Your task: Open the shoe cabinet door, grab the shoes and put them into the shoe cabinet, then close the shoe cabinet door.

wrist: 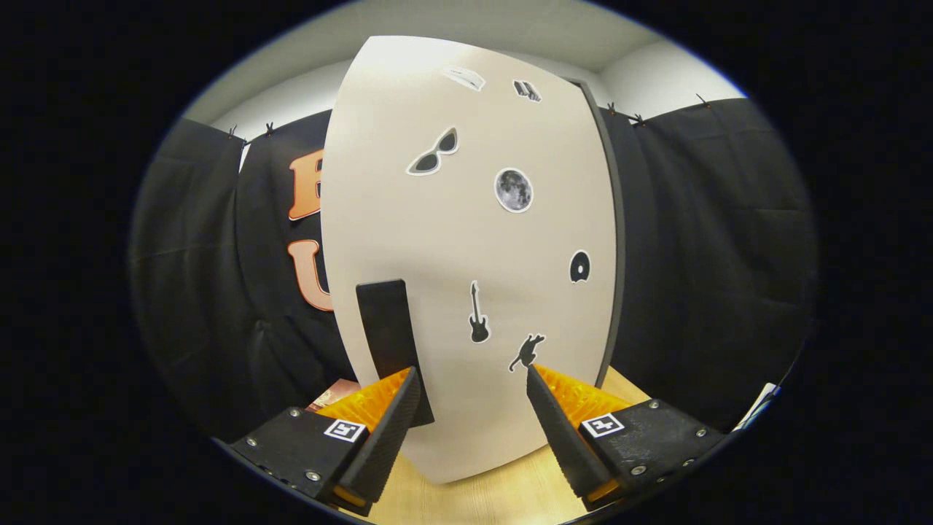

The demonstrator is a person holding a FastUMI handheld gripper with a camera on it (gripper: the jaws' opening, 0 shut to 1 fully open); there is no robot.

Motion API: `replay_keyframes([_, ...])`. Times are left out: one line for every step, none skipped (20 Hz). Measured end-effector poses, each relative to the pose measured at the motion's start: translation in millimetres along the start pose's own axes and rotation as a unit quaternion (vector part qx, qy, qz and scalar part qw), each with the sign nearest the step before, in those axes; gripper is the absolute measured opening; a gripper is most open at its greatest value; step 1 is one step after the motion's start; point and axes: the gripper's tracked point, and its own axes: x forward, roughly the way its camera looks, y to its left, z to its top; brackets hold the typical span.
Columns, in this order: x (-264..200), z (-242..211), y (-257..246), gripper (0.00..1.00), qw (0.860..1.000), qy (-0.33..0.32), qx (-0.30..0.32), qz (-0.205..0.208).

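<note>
While my gripper point(472, 379) hung with its fingers spread wide and nothing between them, the shoe cabinet door point(466, 240) stood just ahead, a pale panel dotted with stickers: sunglasses point(433, 153), a moon point(514, 190), a guitar point(477, 315). Its dark upright handle point(390, 343) sat low on the left side of the panel, just beyond my left finger point(386, 430), which I could not tell was touching it or not. A dark edge point(616, 240) ran down the door's right side, so I could not say whether the door was fully closed or a little ajar. The cabinet rested on a light wooden surface point(503, 499). By my reckoning the job was at one of its door steps; the shoes remained unaccounted for behind that panel or elsewhere.
</note>
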Motion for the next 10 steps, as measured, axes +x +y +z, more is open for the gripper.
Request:
replay_keyframes([1,1,1,0.92,1.0,0.0,0.003,0.004])
replay_keyframes([4,0,3,0.92,1.0,0.001,0.006,0.008])
replay_keyframes([10,1,5,0.92,1.0,0.002,0.009,0.012])
replay_keyframes([14,2,7,0.92,1.0,0.002,0.013,0.014])
replay_keyframes([18,2,9,0.92,1.0,0.003,0.014,0.016])
replay_keyframes([21,3,11,0.92,1.0,0.002,0.012,0.017])
replay_keyframes([25,3,13,0.92,1.0,0.002,0.01,0.017])
replay_keyframes([29,5,14,0.92,1.0,0.002,0.009,0.018])
replay_keyframes([32,5,17,0.92,1.0,0.003,0.008,0.018])
replay_keyframes([35,5,18,0.92,1.0,0.004,0.009,0.02])
